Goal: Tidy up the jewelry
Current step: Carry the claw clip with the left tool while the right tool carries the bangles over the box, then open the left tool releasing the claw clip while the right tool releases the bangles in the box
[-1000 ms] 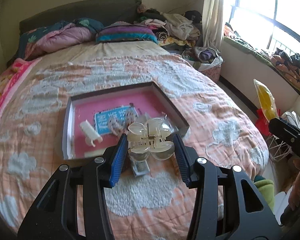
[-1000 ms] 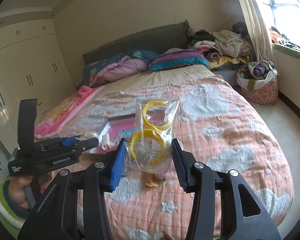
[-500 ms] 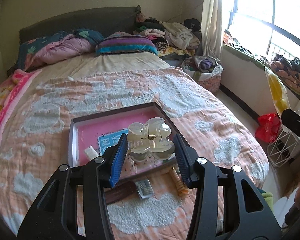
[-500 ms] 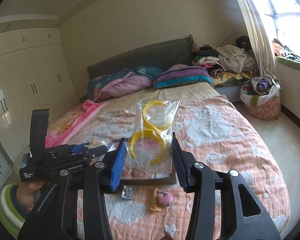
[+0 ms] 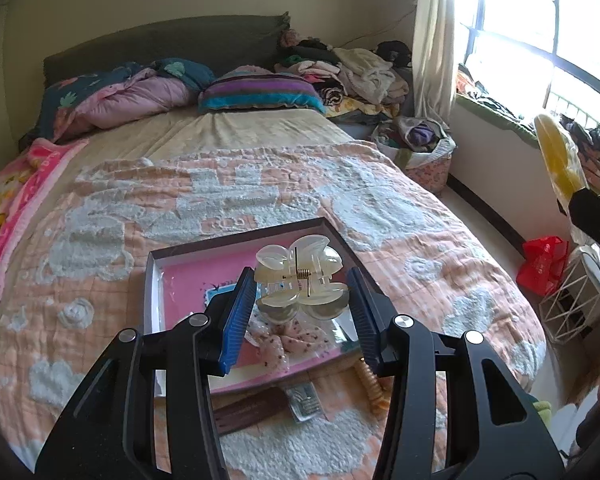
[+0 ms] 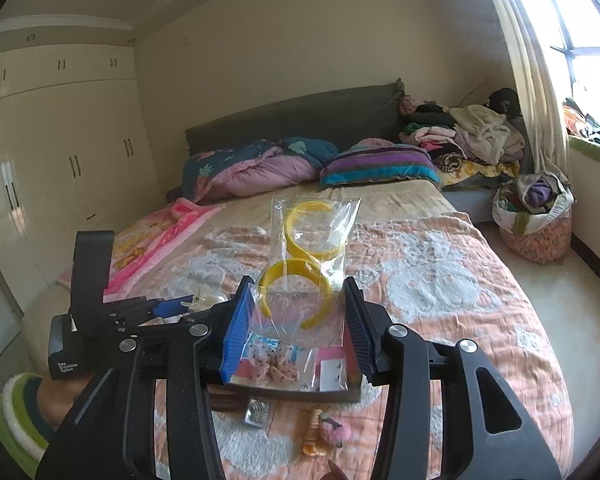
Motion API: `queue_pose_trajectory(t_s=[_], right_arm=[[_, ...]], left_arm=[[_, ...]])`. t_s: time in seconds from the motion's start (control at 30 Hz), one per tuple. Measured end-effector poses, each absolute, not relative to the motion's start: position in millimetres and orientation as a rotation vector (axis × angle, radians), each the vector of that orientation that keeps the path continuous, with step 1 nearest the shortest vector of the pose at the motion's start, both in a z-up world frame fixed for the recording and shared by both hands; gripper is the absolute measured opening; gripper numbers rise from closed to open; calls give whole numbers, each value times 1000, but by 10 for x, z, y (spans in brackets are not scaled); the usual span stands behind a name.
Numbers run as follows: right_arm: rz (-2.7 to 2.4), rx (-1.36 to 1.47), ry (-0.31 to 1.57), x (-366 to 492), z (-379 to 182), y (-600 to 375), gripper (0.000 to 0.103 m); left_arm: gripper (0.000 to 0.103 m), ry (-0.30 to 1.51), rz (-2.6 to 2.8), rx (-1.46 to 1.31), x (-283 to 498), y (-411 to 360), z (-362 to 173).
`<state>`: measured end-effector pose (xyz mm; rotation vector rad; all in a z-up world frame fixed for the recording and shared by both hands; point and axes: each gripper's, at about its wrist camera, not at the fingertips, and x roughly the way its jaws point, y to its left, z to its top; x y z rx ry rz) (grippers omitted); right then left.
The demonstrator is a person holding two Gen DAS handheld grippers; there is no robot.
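My left gripper (image 5: 300, 308) is shut on a cream flower-shaped hair claw (image 5: 300, 280) and holds it in the air above a shallow pink-lined box (image 5: 188, 256) on the bed. My right gripper (image 6: 296, 320) is shut on a clear bag with yellow hairbands (image 6: 304, 256), held high over the same box (image 6: 336, 360). A dotted pink bow (image 5: 288, 340) lies in the box. The left gripper also shows in the right wrist view (image 6: 172, 306), and the bag of hairbands shows at the right edge of the left wrist view (image 5: 556, 160).
In front of the box on the peach quilt (image 5: 420, 216) lie a brown comb (image 5: 248, 412), a small silver packet (image 5: 306, 402) and an orange clip with a pink pompom (image 6: 328, 432). Pillows (image 5: 260, 94) and clothes lie at the bed's head. A white wire rack (image 5: 572, 304) stands on the floor at the right.
Both grippers have risen and drawn back from the bed with their loads still held. The box and the loose items in front of it now show lower in both views.
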<state>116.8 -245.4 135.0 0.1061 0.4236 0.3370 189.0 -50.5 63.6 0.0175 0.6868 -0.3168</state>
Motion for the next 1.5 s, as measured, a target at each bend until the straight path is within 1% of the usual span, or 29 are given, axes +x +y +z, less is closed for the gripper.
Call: queue_pose_trajectory(t_s=[0.23, 0.43, 0.9, 1.2, 1.5], right_arm=[[360, 91, 465, 1449, 1228, -2320, 43], [356, 89, 515, 1668, 1013, -2304, 43], [324, 93, 670, 2058, 294, -2298, 44], [346, 58, 760, 2227, -44, -2175, 44], [343, 44, 830, 2431, -299, -2051, 44]], left_arm=[[38, 721, -303, 1, 2051, -448, 460], [38, 771, -299, 1, 2165, -465, 226], [38, 887, -295, -7, 2355, -471, -315], [38, 943, -288, -8, 2378, -409, -508], [38, 949, -265, -14, 2376, -294, -523]])
